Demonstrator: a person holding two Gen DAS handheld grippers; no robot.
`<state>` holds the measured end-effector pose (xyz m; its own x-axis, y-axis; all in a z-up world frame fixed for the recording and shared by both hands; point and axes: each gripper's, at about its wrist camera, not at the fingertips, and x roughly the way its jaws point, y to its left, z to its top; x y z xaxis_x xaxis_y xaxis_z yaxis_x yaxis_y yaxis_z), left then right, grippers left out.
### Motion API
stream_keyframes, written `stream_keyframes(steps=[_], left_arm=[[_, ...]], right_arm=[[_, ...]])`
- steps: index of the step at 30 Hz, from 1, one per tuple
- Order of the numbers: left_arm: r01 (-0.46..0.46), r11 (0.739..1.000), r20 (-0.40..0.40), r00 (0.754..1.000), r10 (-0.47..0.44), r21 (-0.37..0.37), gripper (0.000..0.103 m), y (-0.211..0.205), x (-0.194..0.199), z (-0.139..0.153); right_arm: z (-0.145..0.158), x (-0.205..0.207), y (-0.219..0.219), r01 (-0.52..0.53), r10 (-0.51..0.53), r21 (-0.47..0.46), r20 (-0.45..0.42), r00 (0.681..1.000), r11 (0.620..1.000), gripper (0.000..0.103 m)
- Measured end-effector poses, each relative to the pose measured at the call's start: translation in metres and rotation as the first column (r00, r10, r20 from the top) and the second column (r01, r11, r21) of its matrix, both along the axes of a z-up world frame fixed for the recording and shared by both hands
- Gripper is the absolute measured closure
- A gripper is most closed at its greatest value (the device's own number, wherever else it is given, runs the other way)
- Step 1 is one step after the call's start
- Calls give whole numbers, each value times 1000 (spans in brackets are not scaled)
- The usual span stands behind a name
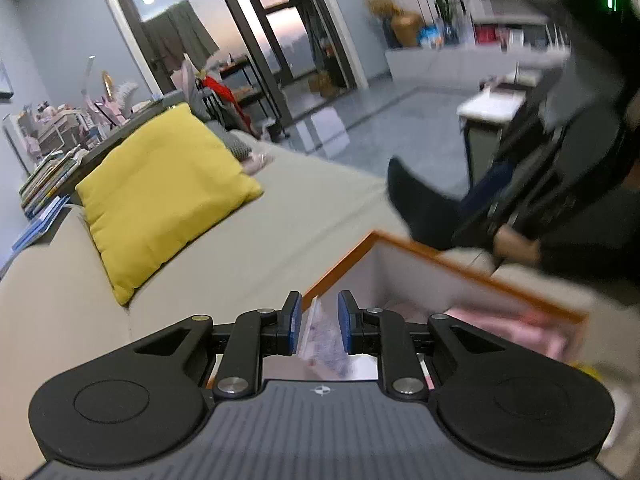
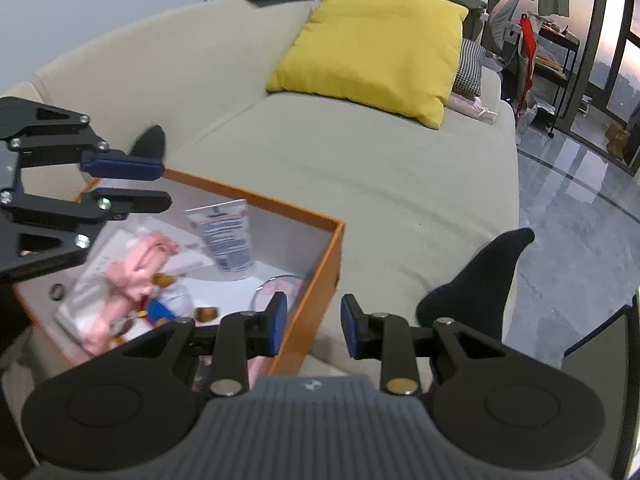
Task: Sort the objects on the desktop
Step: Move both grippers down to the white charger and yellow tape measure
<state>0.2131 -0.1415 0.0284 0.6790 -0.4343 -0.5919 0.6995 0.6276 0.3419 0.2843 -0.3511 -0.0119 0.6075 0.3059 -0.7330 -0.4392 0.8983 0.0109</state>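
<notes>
1. While the orange-walled box [image 2: 320, 240] sits on the beige sofa [image 2: 360, 168], both grippers hang over it from the near side.
2. Its walls are orange outside and along the rim, white inside, and the floor is pale.
3. Inside, a white tube [image 2: 224, 236] with blue print leans against the far part of the floor, cap end toward the camera.
4. Beside it lies a pink plush figure [image 2: 136, 268] with a blue and red patch low on it, resting on a clear-wrapped white packet [image 2: 92, 276].
5. A small dark ring [image 2: 56, 291] lies near the left wall, a small brown piece [image 2: 206, 313] near the front edge, and a round pink-filled hoop [image 2: 276, 288] by the right wall.
6. From the left wrist view, the left gripper [image 1: 319, 326] has its blue pads slightly apart; a printed white packet shows in the gap, but it is blurred and I cannot tell whether the pads touch it.
7. From the right wrist view, that same gripper [image 2: 148, 184] appears over the box's far left corner with nothing visible between its pads.
8. The right gripper [image 2: 314, 326] stands spread above the box's near right wall, nothing between its pads.
9. A yellow cushion [image 2: 376, 48] leans at the sofa back, well apart from the box.
10. A person's black-socked foot [image 2: 480, 284] rests on the sofa edge right of the box.
</notes>
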Motion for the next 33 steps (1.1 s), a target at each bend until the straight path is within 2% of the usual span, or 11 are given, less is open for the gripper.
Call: stream_keyframes(steps=[4,9,13,16,19,21,25,27,33], left_arm=[[4,995,-32,999,-7,-96,81,8,-32,20],[29,990,-68,997,-39,-141,81,8,-76,28],[44,984,-129,989,-67,-172,81,3,-102,19],[46,985,-180,981,-77,-168,81,-5,-115,1],[14,988,-251,967,-52,-151,81,-10,-121,-21],[-15,991,-318,948,-30,-136,81,-12,-121,-38],[-86,991,-397,917,37,-106,81,-9,-125,-66],[-133,986,-425,902,77,-104,81,-3,-126,-77],[-190,977,-456,880,128,-92,81,7,-131,-88]], right_arm=[[4,-35,-7,-15,14,51,14,1000,999,71],[-4,-80,-18,-11,9,81,19,1000,997,71],[-22,-108,-25,11,-8,120,-26,1000,993,71],[-43,-123,-25,7,4,128,-83,997,992,71],[-63,-134,-21,-20,34,103,-137,990,994,71],[-74,-140,-14,-76,86,67,-159,983,995,71],[-87,-149,2,-200,194,-17,-170,966,980,63],[-92,-152,10,-248,236,-53,-173,956,967,62],[-106,-155,26,-365,337,-133,-191,922,922,59]])
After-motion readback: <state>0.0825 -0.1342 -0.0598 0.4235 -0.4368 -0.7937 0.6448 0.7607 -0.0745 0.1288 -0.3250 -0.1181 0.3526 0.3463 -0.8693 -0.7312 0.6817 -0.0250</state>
